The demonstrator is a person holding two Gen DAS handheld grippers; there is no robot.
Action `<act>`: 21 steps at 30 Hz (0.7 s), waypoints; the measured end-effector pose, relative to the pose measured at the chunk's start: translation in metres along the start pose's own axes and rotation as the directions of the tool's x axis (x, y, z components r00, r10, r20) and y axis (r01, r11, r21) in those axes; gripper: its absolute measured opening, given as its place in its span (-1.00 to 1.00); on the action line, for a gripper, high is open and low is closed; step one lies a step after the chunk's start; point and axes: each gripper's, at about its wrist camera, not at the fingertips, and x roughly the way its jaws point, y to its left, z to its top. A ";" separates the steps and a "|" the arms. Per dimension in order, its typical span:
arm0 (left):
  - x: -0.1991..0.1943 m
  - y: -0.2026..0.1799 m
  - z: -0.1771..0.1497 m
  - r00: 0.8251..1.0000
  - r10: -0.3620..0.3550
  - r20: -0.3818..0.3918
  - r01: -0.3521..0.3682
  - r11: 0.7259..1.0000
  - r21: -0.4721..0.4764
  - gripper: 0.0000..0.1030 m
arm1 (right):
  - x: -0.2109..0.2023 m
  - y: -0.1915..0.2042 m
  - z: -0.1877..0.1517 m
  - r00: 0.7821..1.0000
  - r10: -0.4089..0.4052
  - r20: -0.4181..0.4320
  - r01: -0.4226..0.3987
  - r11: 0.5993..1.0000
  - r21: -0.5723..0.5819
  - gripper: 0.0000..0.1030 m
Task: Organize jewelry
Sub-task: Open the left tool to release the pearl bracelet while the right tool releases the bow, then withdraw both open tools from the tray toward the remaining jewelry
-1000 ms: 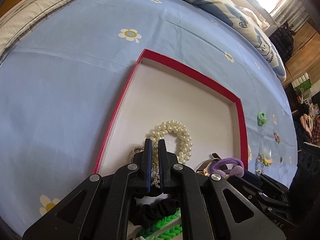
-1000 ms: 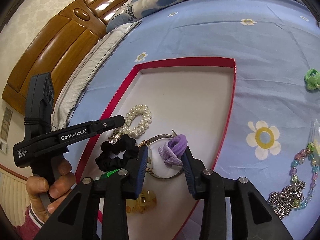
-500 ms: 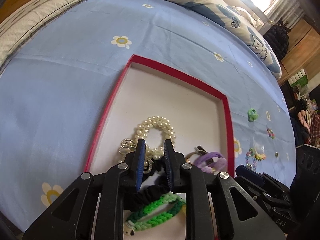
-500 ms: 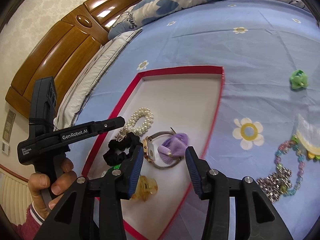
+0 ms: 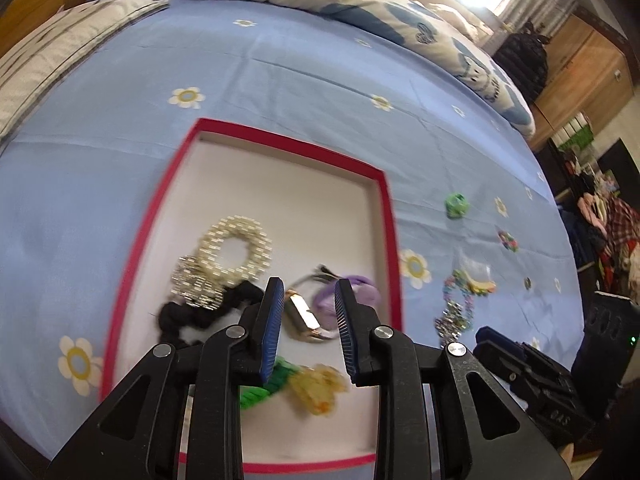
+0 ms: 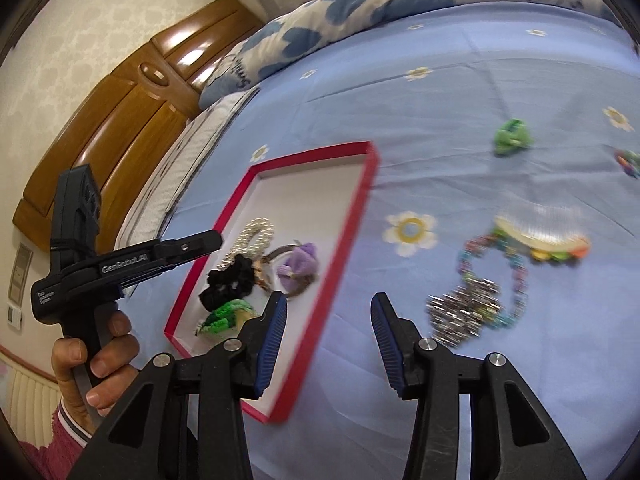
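Note:
A red-rimmed white tray [image 5: 172, 184] [image 6: 352, 216] lies on the blue bedsheet. In it are a pearl bracelet [image 5: 236, 252], a black scrunchie [image 5: 200, 316] [image 6: 228, 284], a purple hair tie [image 5: 360, 292] [image 6: 300, 266], a watch [image 5: 302, 314], a green braided band [image 6: 222, 316] and a yellow clip [image 5: 318, 388]. My left gripper [image 5: 308, 308] is open and empty above the tray's near half. My right gripper [image 6: 328, 320] is open and empty above the tray's right rim. A silver chain [image 6: 464, 312], a beaded bracelet [image 6: 492, 264] and a comb [image 6: 540, 236] lie on the sheet to the right.
A green clip [image 6: 512, 136] [image 5: 456, 204] and a small multicoloured piece [image 5: 507, 240] lie farther right on the sheet. Pillows [image 6: 360, 8] and a wooden headboard [image 6: 120, 112] are at the far side. The hand holding the left gripper [image 6: 92, 356] is left of the tray.
Both grippers have pulled back and up from the tray. The left has opened. The right let go of the purple hair tie, which stays in the tray, and swung right toward the loose jewelry.

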 end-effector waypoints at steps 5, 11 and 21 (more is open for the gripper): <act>0.004 -0.030 -0.007 0.999 -0.026 -0.020 0.027 0.998 0.057 -0.44 | -0.027 -0.033 -0.009 0.998 -0.048 0.037 0.045 0.997 0.069 -0.09; 0.015 -0.069 -0.017 0.997 -0.051 -0.052 0.057 0.990 0.127 -0.44 | -0.053 -0.075 -0.017 0.992 -0.103 0.070 0.092 0.985 0.147 -0.07; 0.040 -0.121 -0.038 0.990 -0.062 -0.130 0.091 0.968 0.236 -0.44 | -0.079 -0.122 -0.027 0.981 -0.161 0.107 0.131 0.961 0.241 -0.07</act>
